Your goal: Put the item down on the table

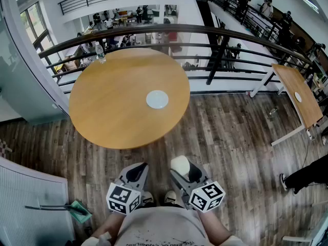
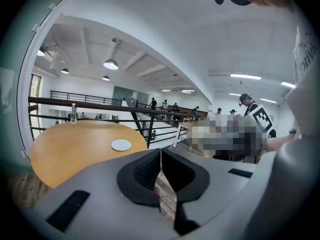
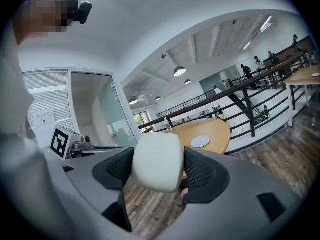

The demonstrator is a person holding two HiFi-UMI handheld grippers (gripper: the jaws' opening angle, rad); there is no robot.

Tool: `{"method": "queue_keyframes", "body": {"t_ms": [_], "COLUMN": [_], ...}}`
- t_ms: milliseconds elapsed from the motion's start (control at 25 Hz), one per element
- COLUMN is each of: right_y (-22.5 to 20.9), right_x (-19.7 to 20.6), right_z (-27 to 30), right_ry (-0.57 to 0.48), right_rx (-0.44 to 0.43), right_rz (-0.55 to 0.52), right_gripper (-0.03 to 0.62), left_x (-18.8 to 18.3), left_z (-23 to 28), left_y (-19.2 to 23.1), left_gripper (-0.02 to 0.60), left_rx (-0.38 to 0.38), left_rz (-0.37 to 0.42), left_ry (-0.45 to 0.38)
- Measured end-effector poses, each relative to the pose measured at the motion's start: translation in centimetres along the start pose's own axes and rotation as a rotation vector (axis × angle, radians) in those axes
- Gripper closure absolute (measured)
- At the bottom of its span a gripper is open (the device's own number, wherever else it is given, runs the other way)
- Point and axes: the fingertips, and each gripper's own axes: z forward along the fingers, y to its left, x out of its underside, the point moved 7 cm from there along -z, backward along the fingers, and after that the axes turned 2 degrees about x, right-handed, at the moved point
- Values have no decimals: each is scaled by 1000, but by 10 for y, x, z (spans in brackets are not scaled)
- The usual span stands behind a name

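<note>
Closest in, below the headset, is the person's pale grey T-shirt (image 1: 164,229), with both tools held low in front of it over the dark plank floor (image 1: 230,132). Ahead stands the big round honey-coloured wooden table (image 1: 113,111), well apart from either tool, so to my eye the carry is not yet under way. The right gripper (image 3: 157,168) has its black ribbed pads pressed to both sides of the cream-white, soft-cornered block (image 3: 156,159), which sits squarely between them, off the table and near the person's waist. The left gripper (image 2: 161,165) is closed tight on nothing, its pads meeting along a thin seam. To set the block down well, I'd step forward, bring the right tool level over bare wood on the near half, lower until the underside rests flat, and only then ease the pads apart. Keep clear of the small flat white disc (image 1: 157,99) at the centre; the little clear plastic bottle (image 1: 100,53) at the far rim is no worry.
</note>
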Motion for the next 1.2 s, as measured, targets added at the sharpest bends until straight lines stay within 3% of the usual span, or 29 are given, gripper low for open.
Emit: {"method": "queue_keyframes", "body": {"t_ms": [560,1200], "right_y": [-5,28], "right_x": [-2,2], "right_z": [9,30], "right_ry": [7,19], "right_rx": [-19,4], "right_rz": [-13,-62], "right_gripper": [278,279], "left_x": [1,3], "left_z": [8,-16], "left_y": [-2,25], "left_gripper": [554,554], "left_rx": [12,51], "left_rz": [6,30], "left_ry": [10,10]}}
